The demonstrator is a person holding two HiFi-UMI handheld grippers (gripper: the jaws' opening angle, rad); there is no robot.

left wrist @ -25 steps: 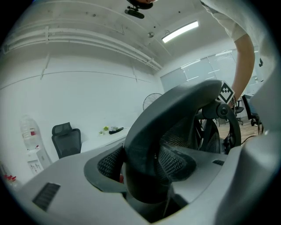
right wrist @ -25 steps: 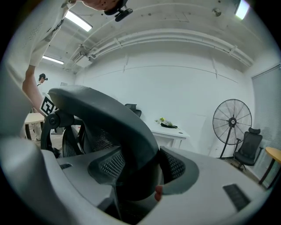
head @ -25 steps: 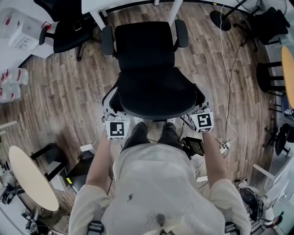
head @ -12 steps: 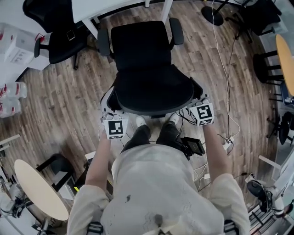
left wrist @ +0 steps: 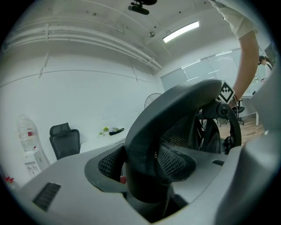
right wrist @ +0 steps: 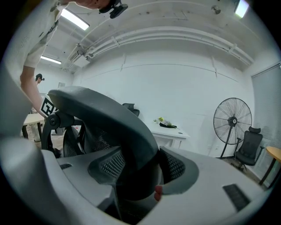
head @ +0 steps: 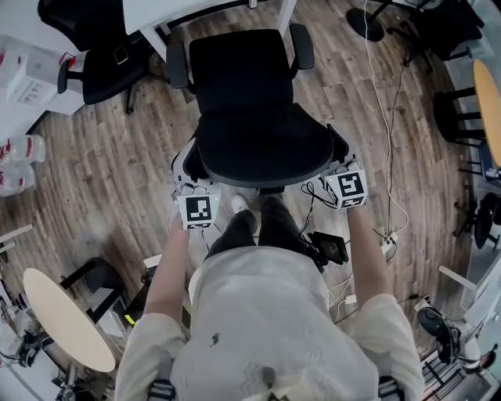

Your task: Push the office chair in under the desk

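A black office chair (head: 243, 74) stands in front of the white desk (head: 168, 12), its seat facing the desk. The curved backrest (head: 262, 153) is nearest me. My left gripper (head: 190, 178) is shut on the backrest's left edge. My right gripper (head: 339, 162) is shut on its right edge. In the left gripper view the dark backrest frame (left wrist: 149, 140) fills the gap between the jaws of the left gripper (left wrist: 147, 176). In the right gripper view the frame (right wrist: 127, 140) sits the same way in the right gripper (right wrist: 136, 176).
A second black chair (head: 102, 59) stands left of the desk. A fan base (head: 366, 23) and a white cable (head: 383, 117) lie on the wooden floor at right. A round table (head: 59, 321) is at lower left. A floor fan (right wrist: 232, 121) stands beyond the desk.
The chair has rolled a little toward the desk with both grippers still on its backrest. The person's feet have stepped forward behind it.
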